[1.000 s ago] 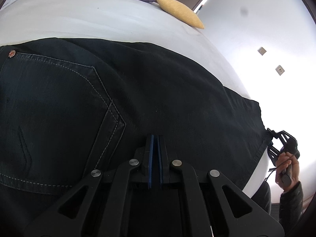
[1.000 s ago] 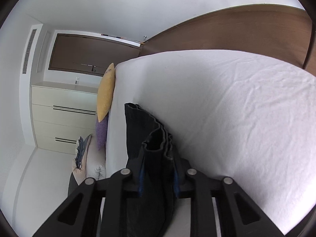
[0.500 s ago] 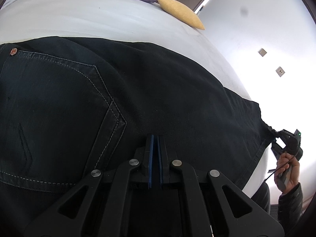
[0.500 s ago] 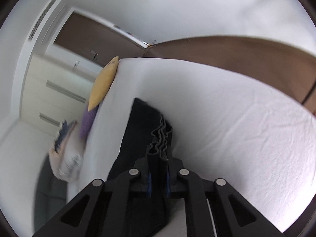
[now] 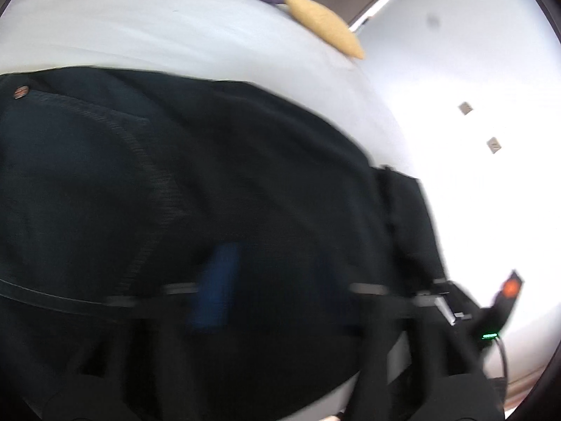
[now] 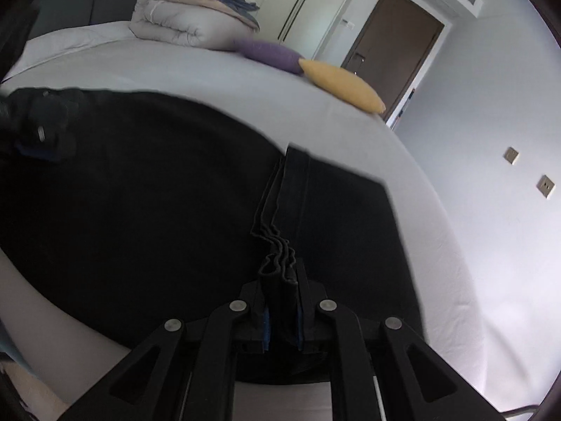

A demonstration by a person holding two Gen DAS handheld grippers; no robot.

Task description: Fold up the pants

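Observation:
Dark denim pants point(image 5: 210, 175) lie spread on the white bed point(image 5: 140, 28), their back pocket and a copper rivet point(image 5: 21, 92) at the left. My left gripper point(image 5: 291, 284) hovers low over the seat, blurred; its jaws are opening, one blue pad point(image 5: 217, 280) shows, and nothing is pinched between them. My right gripper point(image 6: 282, 301) is shut on the bunched leg hems point(image 6: 277, 245) and holds them above the pants point(image 6: 140, 193), so the leg end is doubled back over the rest. The left gripper point(image 6: 38, 133) shows at the far left in the right wrist view.
At the head of the bed lie a rolled duvet point(image 6: 189, 24), a purple cushion point(image 6: 270, 52) and a yellow cushion point(image 6: 343, 84). Behind them are a brown door point(image 6: 396, 45) and white wardrobes. The mattress edge curves down on the right, below a wall with two sockets point(image 6: 545, 186).
The left jaws went from shut to wide apart. The right gripper rolled over and swept the leg hems from the bed's far end across onto the pants, close to the left gripper.

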